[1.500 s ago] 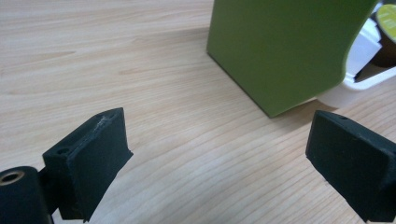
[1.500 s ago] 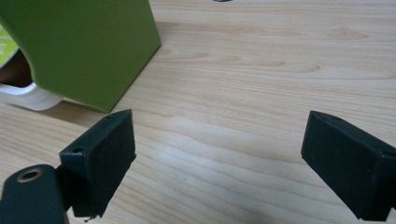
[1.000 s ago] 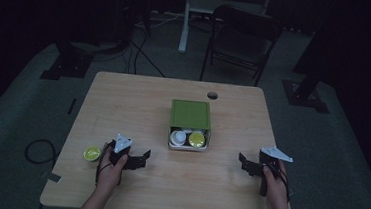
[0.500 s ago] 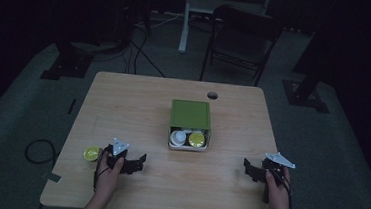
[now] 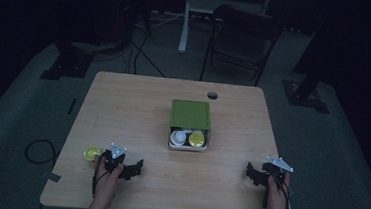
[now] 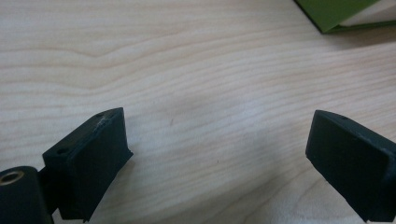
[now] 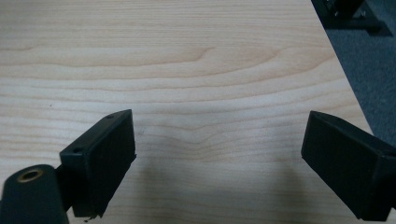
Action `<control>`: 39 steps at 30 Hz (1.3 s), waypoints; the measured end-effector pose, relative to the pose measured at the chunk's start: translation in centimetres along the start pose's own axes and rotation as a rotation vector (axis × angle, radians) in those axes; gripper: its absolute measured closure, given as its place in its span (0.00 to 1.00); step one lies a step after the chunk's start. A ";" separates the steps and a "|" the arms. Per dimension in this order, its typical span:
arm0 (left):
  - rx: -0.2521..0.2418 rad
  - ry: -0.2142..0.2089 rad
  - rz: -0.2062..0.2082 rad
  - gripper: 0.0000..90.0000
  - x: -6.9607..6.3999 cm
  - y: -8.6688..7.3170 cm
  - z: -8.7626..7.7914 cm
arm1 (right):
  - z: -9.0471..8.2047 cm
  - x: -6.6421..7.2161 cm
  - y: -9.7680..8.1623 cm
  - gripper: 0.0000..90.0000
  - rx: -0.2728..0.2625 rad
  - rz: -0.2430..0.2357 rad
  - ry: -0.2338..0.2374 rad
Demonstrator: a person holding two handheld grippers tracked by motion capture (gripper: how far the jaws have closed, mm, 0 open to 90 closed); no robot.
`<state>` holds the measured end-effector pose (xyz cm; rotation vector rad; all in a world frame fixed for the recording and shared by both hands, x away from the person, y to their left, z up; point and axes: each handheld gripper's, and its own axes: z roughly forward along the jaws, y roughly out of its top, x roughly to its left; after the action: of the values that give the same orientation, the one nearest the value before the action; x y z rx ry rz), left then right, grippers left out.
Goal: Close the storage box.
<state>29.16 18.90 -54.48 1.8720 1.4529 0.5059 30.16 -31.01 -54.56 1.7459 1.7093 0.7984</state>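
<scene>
A yellow cup (image 5: 91,153) is seen on the table (image 5: 138,111) near its front left corner, just beside the left gripper (image 5: 136,168), whose jaws are spread with nothing between them. The right gripper (image 5: 251,173) is likewise released. A green box (image 5: 190,115) is placed mid-table.
</scene>
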 end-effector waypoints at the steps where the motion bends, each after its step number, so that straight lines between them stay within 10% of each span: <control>1: 0.006 0.005 -0.007 0.07 0.0 0.0 0.0 | 0.1 0.0 0.0 0.11 0.002 0.012 -0.005; 19: 0.059 0.101 0.074 0.07 -1.2 -0.2 0.2 | 0.7 0.5 -0.1 0.11 0.044 -0.011 -0.007; 39: 0.062 0.125 0.048 0.02 -1.4 -0.2 0.4 | 0.8 0.5 -0.1 0.11 0.044 -0.012 -0.005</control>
<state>28.84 17.49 -54.71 1.9586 1.5232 0.6174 30.68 -30.51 -55.10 1.7637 1.7448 0.7565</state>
